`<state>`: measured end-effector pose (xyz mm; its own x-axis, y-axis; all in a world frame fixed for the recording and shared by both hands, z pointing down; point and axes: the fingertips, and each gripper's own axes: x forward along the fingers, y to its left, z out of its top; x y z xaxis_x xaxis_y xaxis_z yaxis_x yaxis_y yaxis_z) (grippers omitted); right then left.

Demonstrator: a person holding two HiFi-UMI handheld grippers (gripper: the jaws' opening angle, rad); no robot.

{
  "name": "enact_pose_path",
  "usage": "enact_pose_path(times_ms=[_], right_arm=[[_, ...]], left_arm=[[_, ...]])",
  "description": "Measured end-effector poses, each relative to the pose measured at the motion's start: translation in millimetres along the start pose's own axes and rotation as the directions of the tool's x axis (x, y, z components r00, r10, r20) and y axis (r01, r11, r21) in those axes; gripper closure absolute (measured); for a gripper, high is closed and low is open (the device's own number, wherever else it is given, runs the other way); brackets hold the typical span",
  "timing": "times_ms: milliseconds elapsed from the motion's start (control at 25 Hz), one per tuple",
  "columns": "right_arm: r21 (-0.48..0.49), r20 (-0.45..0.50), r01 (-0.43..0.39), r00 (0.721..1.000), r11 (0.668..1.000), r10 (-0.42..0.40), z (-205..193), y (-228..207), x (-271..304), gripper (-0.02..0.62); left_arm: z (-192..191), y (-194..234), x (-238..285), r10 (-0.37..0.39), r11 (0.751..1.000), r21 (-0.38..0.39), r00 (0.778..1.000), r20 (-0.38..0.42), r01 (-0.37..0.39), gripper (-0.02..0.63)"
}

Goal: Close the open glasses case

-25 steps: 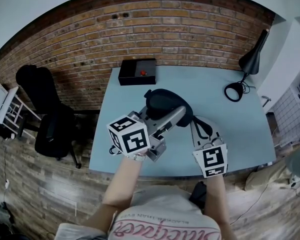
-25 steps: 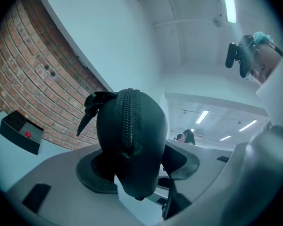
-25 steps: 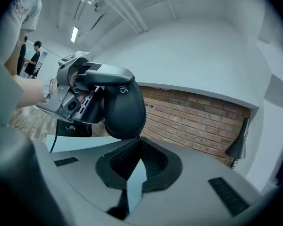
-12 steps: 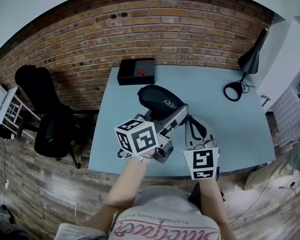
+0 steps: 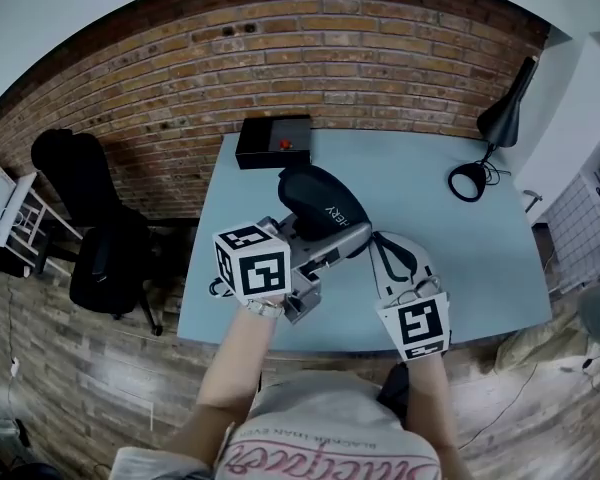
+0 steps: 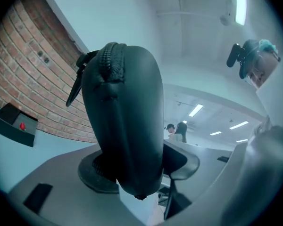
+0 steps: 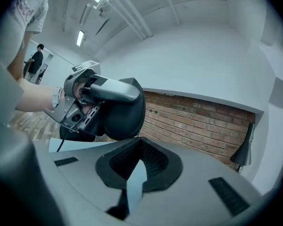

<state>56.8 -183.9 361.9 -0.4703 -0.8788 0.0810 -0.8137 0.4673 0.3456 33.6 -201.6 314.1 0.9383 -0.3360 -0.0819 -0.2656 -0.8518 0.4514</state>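
Pinching the glasses case [image 5: 320, 206] across its width with the left gripper [image 6: 141, 167], both pads against the dark shell, after just having closed the jaws a little further on it. Holding it lifted off the table [image 5: 460, 248], directly ahead of this gripper, standing up crosswise between the jaws, with the zipper edge at the upper left. Pressing the right gripper [image 7: 139, 160] fully together, with nothing to be seen between its pads. From this right gripper, finding the case just ahead and slightly to the left, with its rounded near end almost at the jaw tips; impossible to tell whether touching or not. Judging by the head view, lying with the long axis from far left to near right, so turning its near end toward the right gripper, with the left one clamped across the middle. Looks folded shut or nearly so; not possible to tell how far the zipper is drawn. Probably next: working along the rim from that near end with the right gripper, while steadying with the left.
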Motion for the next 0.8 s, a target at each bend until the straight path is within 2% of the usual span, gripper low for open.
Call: enact_pose_path(times_ms=[200,480,640,800], right_arm=[[-0.021,-0.009,-0.041,0.999,0.999,0.040,2,-1,-3,0.577],[-0.056,-0.010,-0.101,0.995,0.993,0.100,2,1,-3,0.577],[-0.087,-0.032,-0.119,0.993,0.989,0.116,0,2,-2,0.577],[-0.109,-0.046,-0.138,0.990,0.984,0.133,-1,1,0,0.577]], left_arm=[[-8,-7,2,-0.033,0.997,0.066,0.995,-0.090,0.039,0.339],[-19,-10,2,-0.062,0.986,0.139,0.977,-0.205,0.092,0.339],[-30,-8,3,-0.062,0.978,0.173,0.958,-0.279,0.113,0.339],[-40,-6,5,-0.057,0.963,0.225,0.928,-0.368,0.149,0.337]])
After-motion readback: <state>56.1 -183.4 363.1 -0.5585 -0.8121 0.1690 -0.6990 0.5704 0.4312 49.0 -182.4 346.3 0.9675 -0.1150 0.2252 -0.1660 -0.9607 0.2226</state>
